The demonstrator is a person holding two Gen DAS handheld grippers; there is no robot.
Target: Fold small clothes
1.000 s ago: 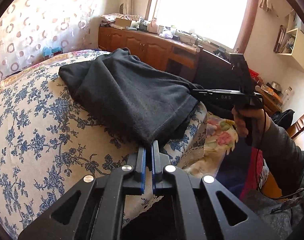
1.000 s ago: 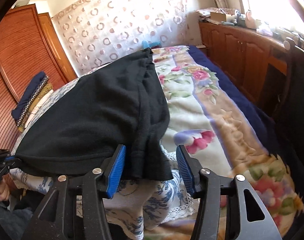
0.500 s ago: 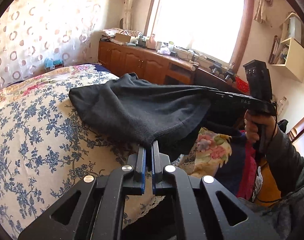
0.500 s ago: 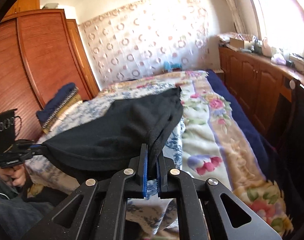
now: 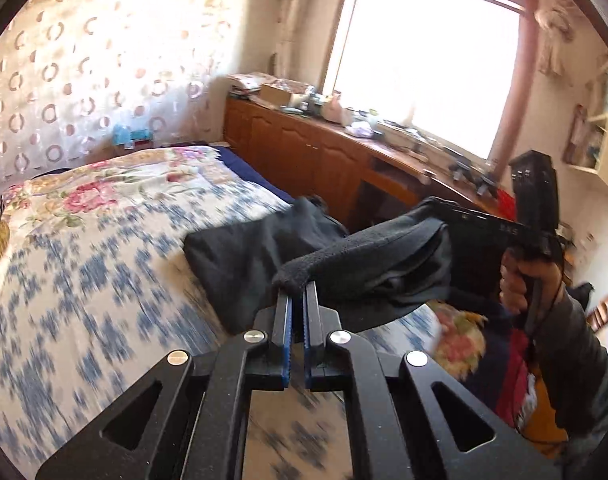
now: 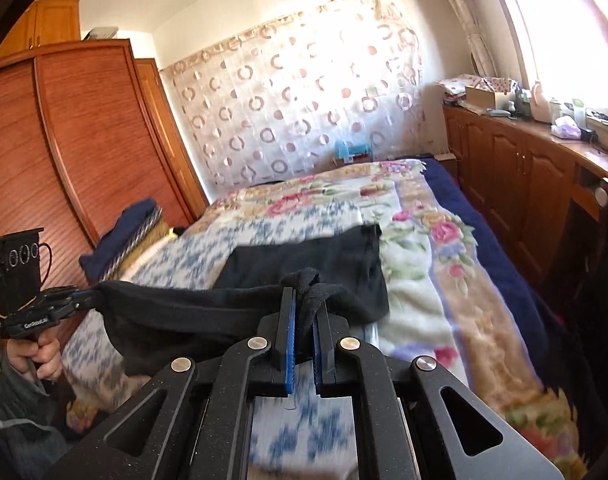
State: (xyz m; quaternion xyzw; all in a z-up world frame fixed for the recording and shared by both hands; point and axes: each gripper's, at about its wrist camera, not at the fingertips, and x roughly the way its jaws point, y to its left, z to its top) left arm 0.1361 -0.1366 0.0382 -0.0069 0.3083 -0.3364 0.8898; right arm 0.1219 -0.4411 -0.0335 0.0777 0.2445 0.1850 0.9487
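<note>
One black garment (image 5: 239, 264) lifted higher, two tools pinching corners

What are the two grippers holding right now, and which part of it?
Both hold the black garment: the left gripper pinches one corner of its lifted edge, the right gripper the bunched opposite corner.

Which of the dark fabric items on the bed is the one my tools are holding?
The black garment stretched between the left tool and right tool, its far part still on the bedspread. The navy folded pile by the wardrobe lies untouched.
</note>
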